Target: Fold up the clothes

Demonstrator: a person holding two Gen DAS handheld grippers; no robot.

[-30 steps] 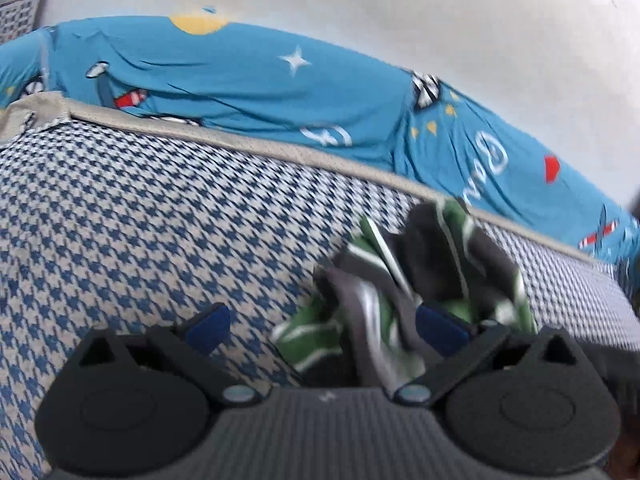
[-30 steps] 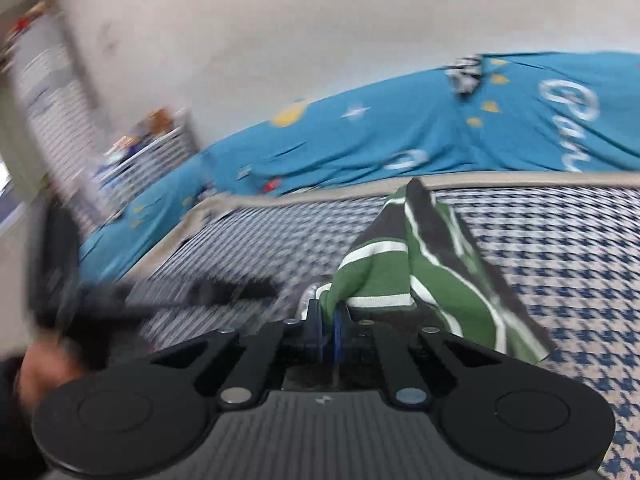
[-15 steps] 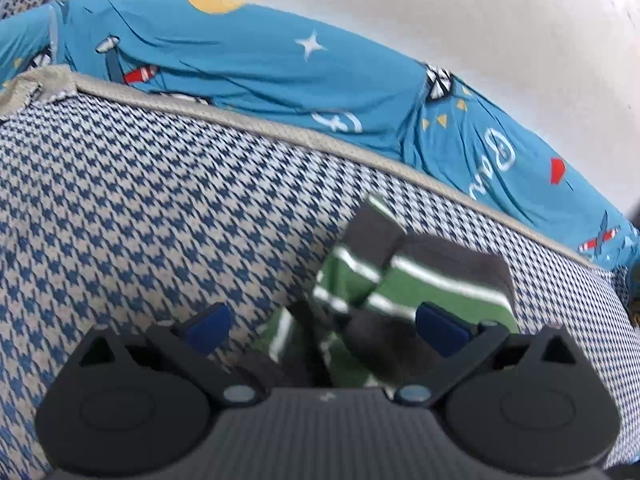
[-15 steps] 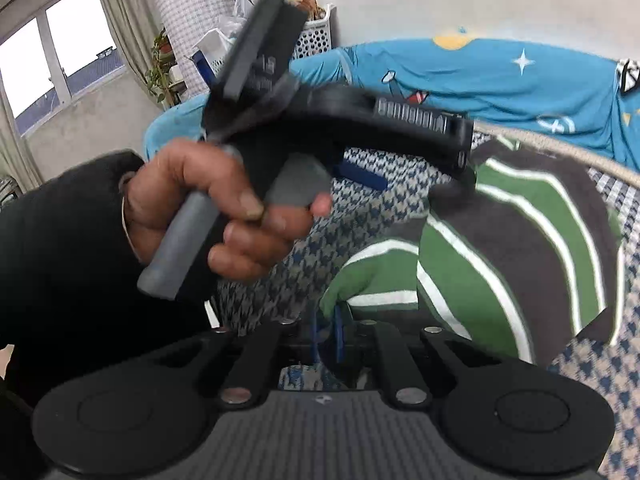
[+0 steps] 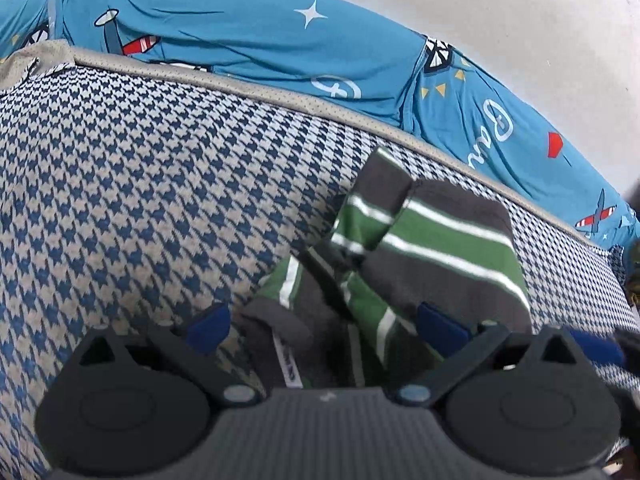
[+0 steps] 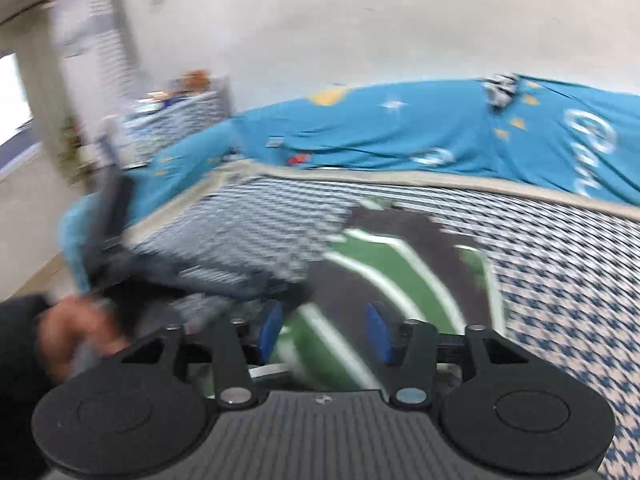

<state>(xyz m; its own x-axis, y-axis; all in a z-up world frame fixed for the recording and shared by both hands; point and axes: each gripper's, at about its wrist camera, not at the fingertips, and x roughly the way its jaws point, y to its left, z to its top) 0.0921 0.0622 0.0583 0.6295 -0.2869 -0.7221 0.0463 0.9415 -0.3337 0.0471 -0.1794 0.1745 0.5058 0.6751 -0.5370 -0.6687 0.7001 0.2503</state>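
Observation:
A green, grey and white striped garment (image 5: 440, 240) lies bunched on the blue-and-white houndstooth blanket (image 5: 160, 180). My left gripper (image 5: 324, 328) hovers low over its near end, open, with the cloth and a white label between the blue pads (image 5: 208, 328) but not pinched. The right wrist view is blurred. It shows my right gripper (image 6: 325, 333) with its jaws opening over the garment (image 6: 384, 264), cloth lying between the pads and none pressed. A person's hand (image 6: 76, 332) holds the left gripper at the lower left of that view.
A bright blue sheet (image 5: 240, 40) printed with planes and stars covers the bed beyond the blanket's beige border (image 5: 280, 96), against a white wall. A basket of things (image 6: 188, 100) and a window stand at the far left of the right wrist view.
My right gripper's jaws went from shut on the garment to apart. The garment dropped from hanging to lying folded on the blanket. My left gripper sank closer to it.

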